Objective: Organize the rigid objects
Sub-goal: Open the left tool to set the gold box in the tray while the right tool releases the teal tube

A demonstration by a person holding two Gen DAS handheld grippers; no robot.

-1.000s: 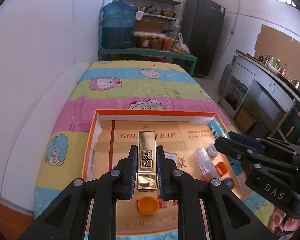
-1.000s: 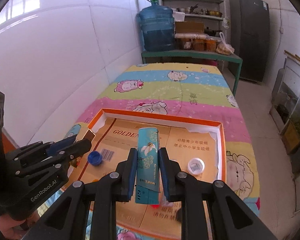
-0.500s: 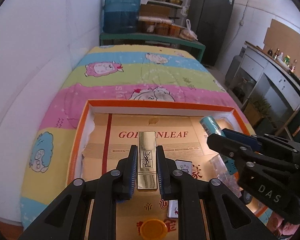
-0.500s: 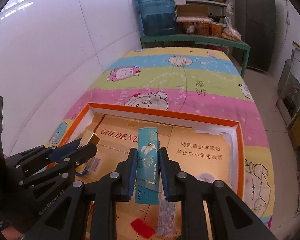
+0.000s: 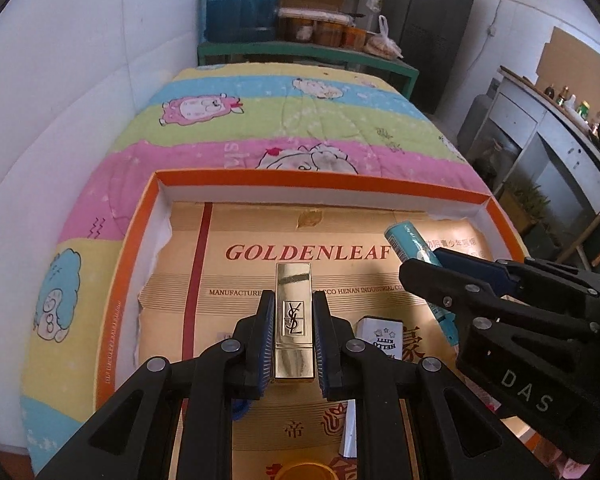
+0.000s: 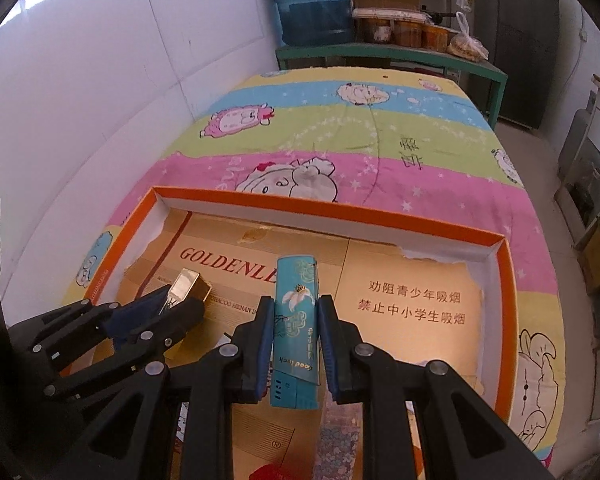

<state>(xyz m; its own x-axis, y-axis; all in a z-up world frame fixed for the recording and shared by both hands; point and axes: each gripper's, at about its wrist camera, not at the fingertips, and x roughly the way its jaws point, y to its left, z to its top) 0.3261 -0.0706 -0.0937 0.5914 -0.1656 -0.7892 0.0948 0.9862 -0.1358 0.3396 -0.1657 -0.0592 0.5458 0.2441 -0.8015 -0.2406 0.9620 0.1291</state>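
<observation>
My left gripper (image 5: 292, 312) is shut on a gold lipstick case (image 5: 294, 320) with a logo, held above the gold cardboard floor of an orange-rimmed box (image 5: 320, 184). My right gripper (image 6: 296, 312) is shut on a teal lighter (image 6: 296, 320) with a flower print, over the same orange-rimmed box (image 6: 328, 210). In the left wrist view the right gripper (image 5: 424, 268) and its teal lighter (image 5: 408, 240) come in from the right. In the right wrist view the left gripper (image 6: 180, 304) and the gold lipstick case (image 6: 188, 284) show at the lower left.
A small white Hello Kitty box (image 5: 380, 336), an orange cap (image 5: 300, 472) and a blue cap (image 5: 240, 408) lie on the box floor. A patterned tube (image 6: 336, 440) and a red piece (image 6: 268, 472) lie below the right gripper. A striped cartoon blanket (image 6: 340, 136) covers the bed beyond; a white wall (image 5: 80, 60) on the left.
Both grippers have moved forward and down into the box, each keeping hold of its item. The far box wall looks nearer; the caps have slid toward the bottom edge.
</observation>
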